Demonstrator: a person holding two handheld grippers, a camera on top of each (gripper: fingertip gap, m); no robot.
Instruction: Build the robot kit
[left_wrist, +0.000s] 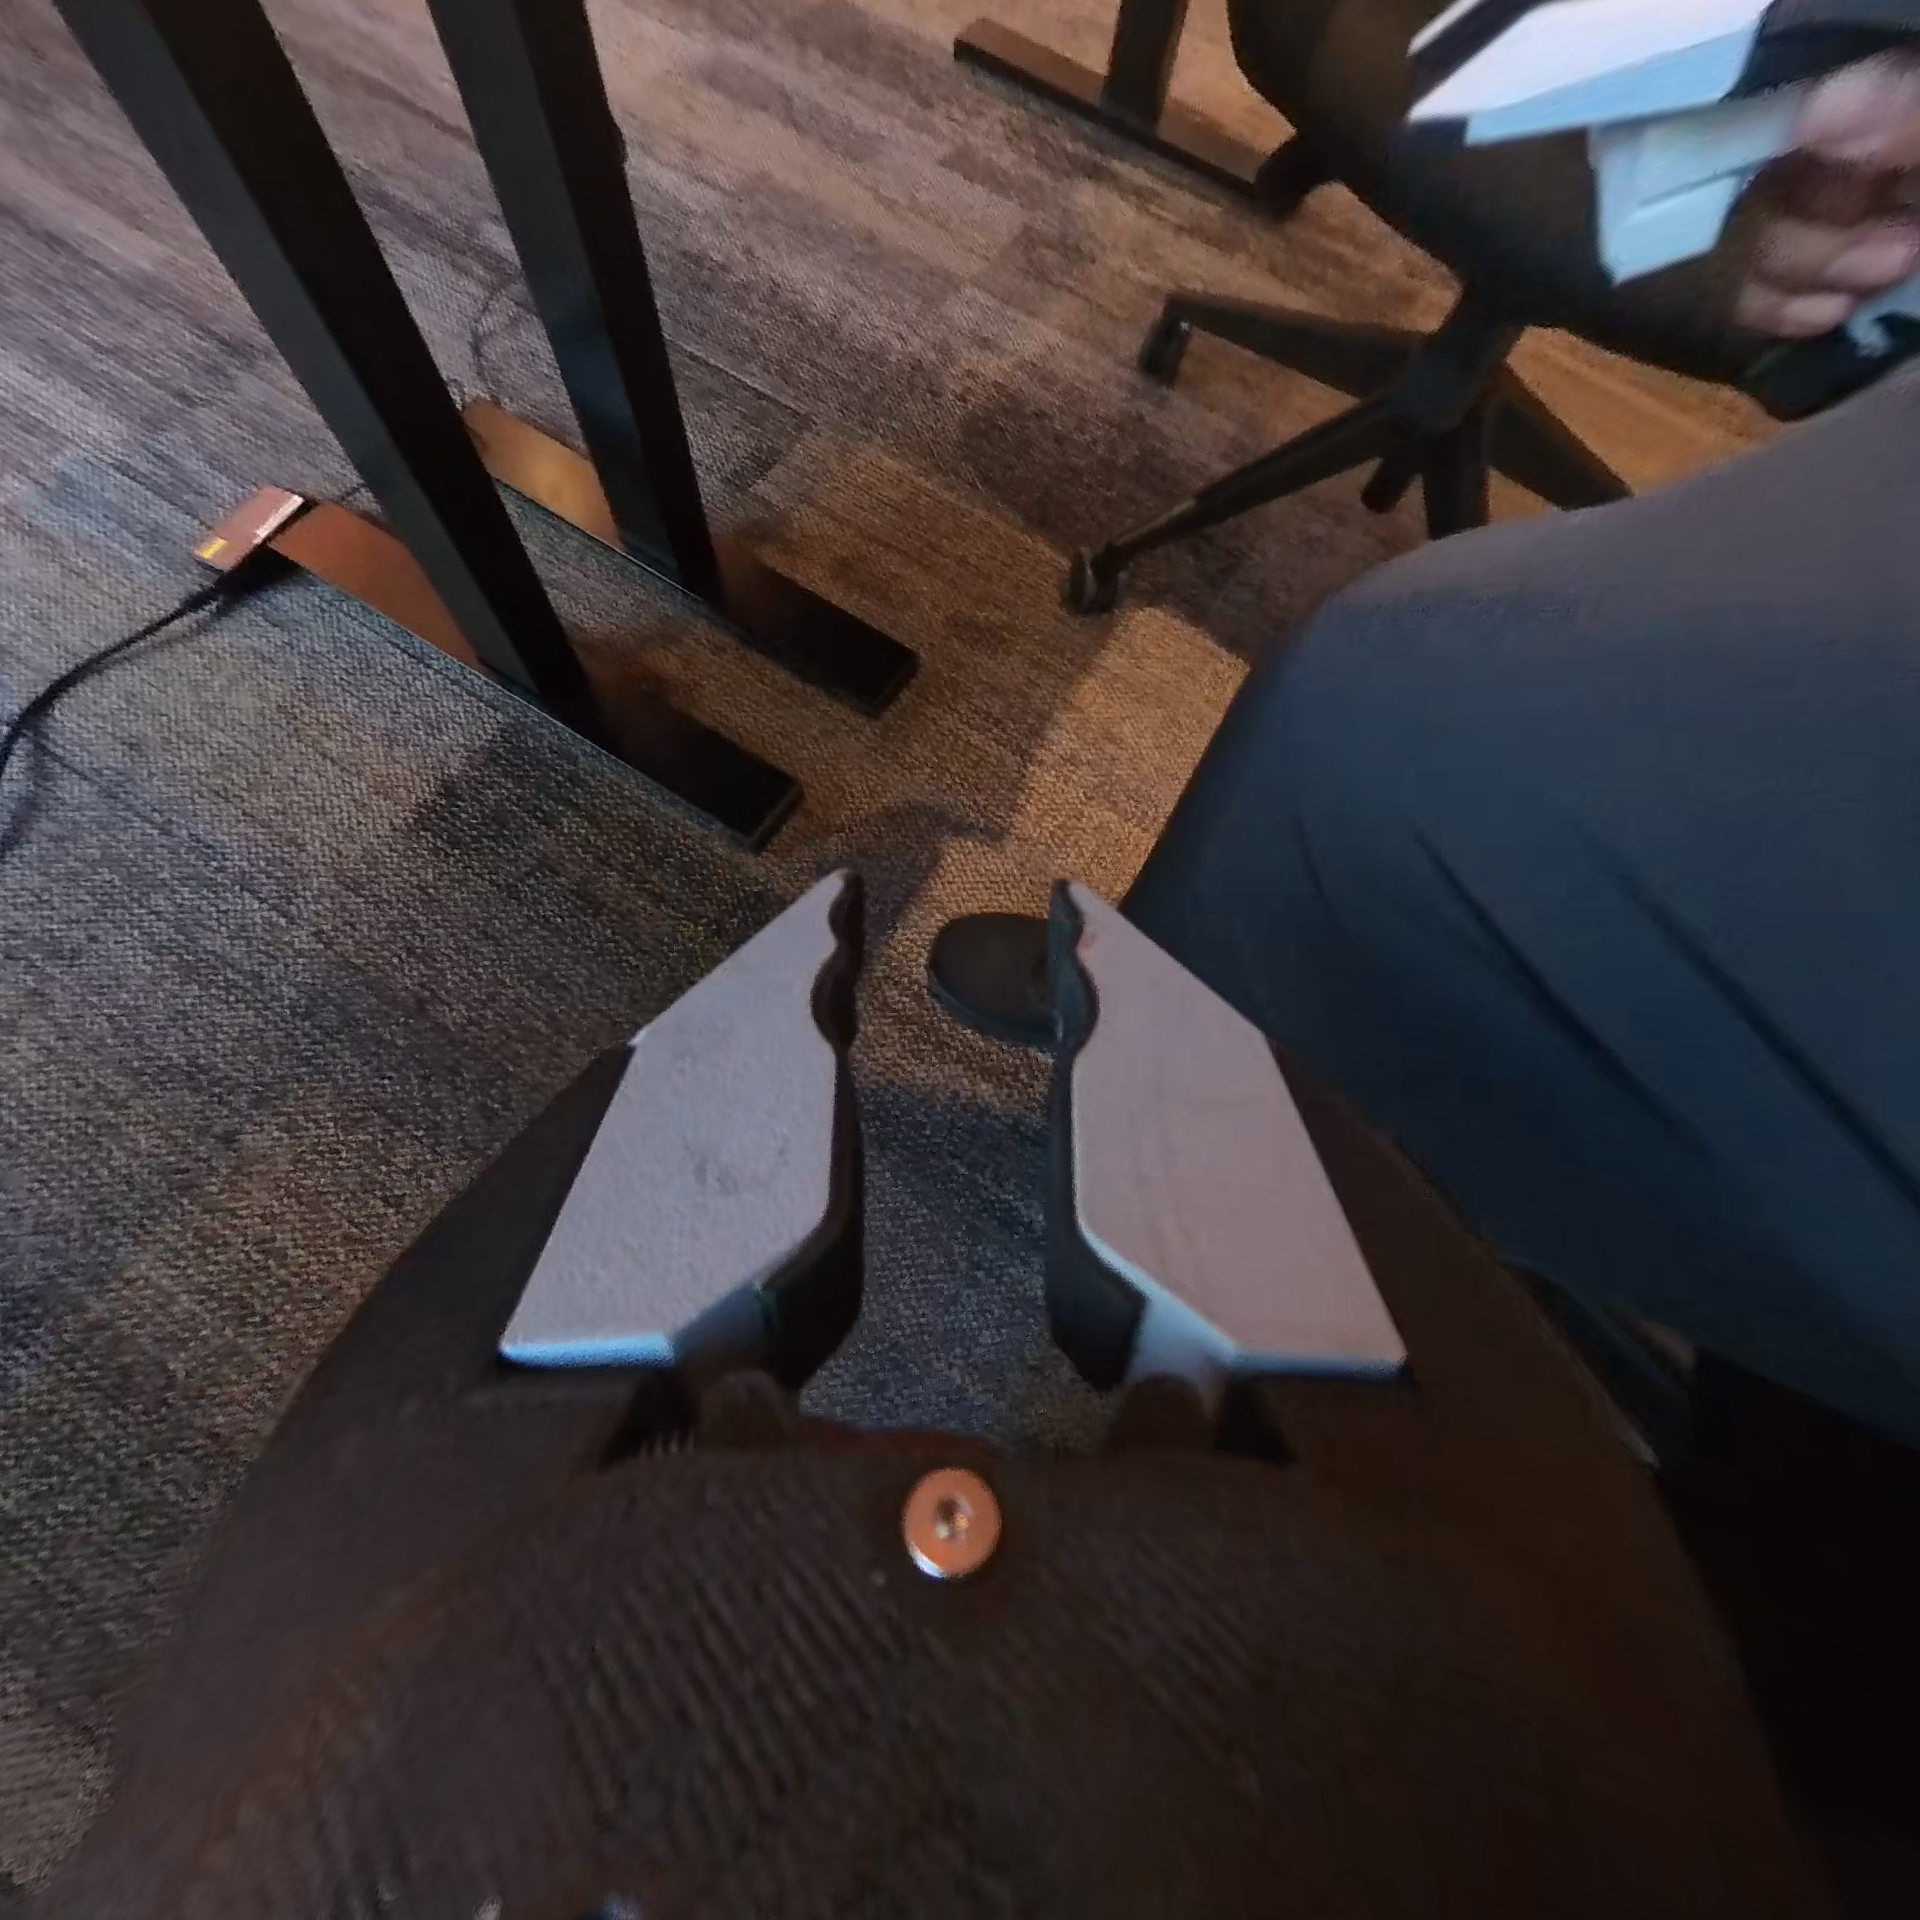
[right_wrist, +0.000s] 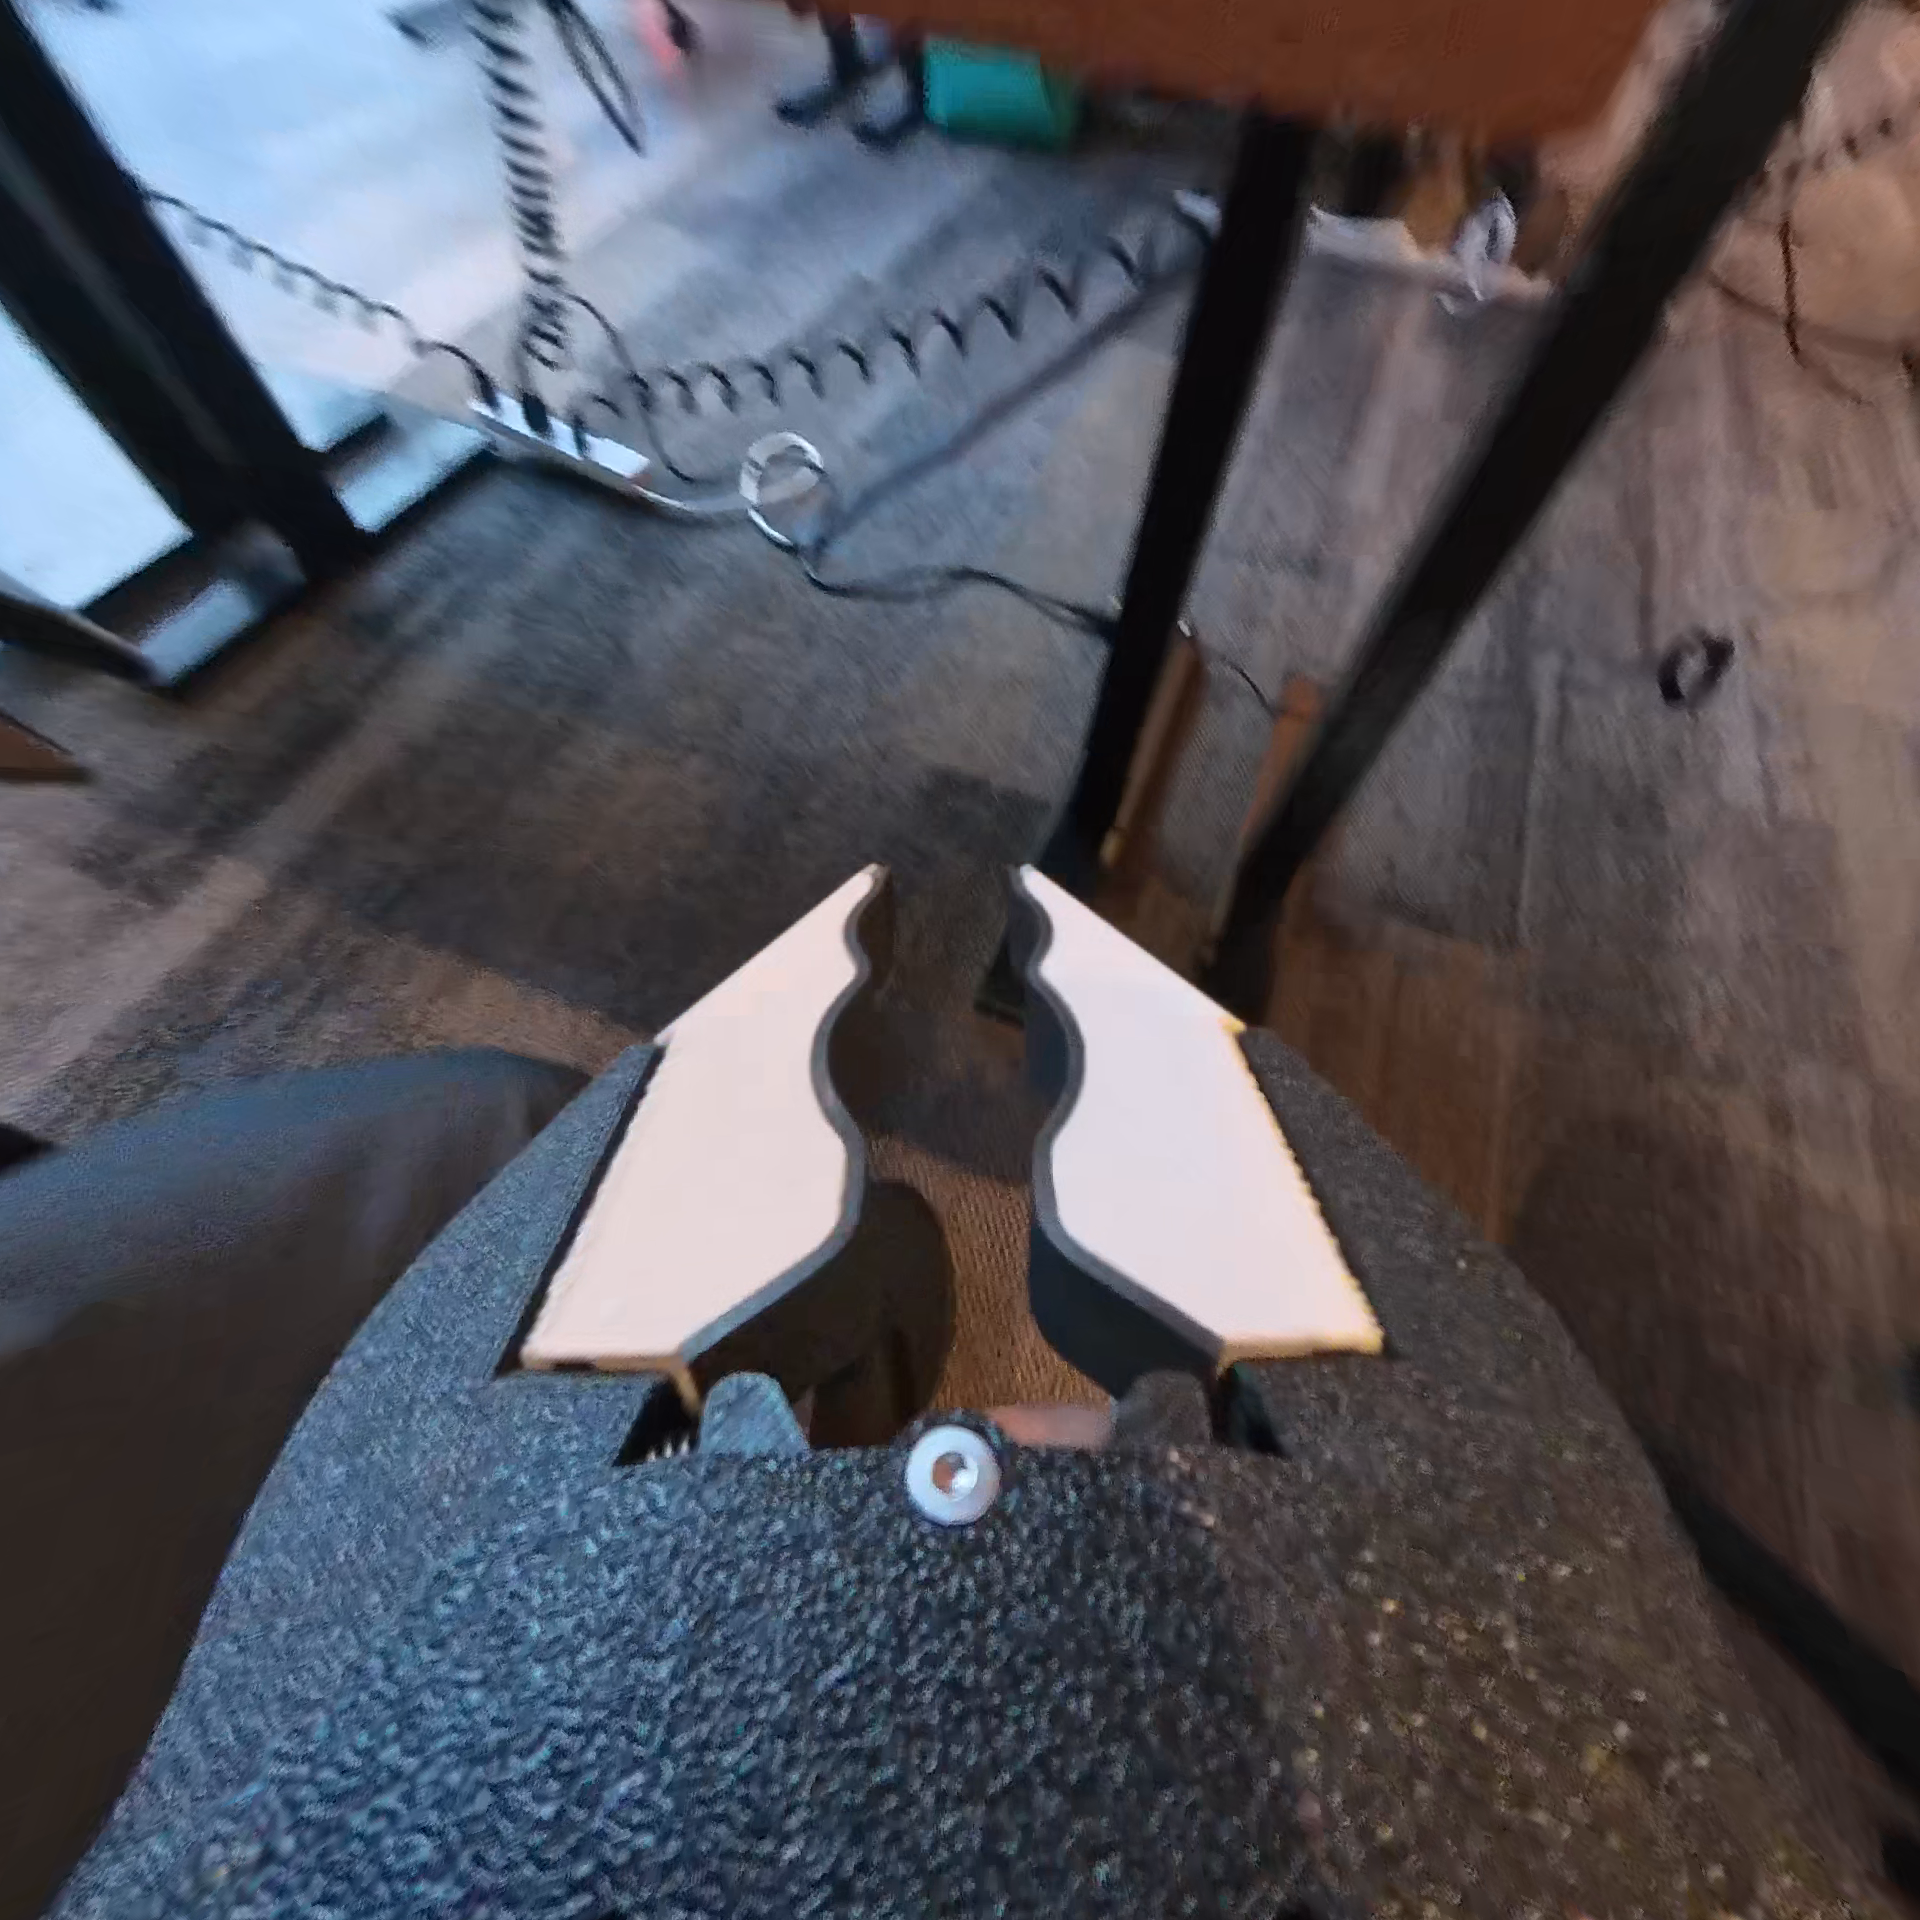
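Observation:
My left gripper (left_wrist: 956, 899) is open and empty, pointing down at grey carpet (left_wrist: 312, 935). A person's leg in grey trousers (left_wrist: 1558, 883) is close on its right, and a dark shoe tip (left_wrist: 987, 971) shows between the fingertips. My right gripper (right_wrist: 948, 883) is open and empty, also held low over carpet (right_wrist: 582, 748). A grey trouser leg (right_wrist: 208, 1299) lies at its left. The black legs of a table (right_wrist: 1184, 499) stand just ahead to the right.
Black table legs (left_wrist: 582, 343) with flat feet (left_wrist: 821, 655) stand ahead in the left wrist view. An office chair base (left_wrist: 1351, 436) and a hand with papers (left_wrist: 1714, 177) are at upper right. Cables (right_wrist: 727, 384) trail over the floor; a fabric panel (right_wrist: 1714, 727) stands right.

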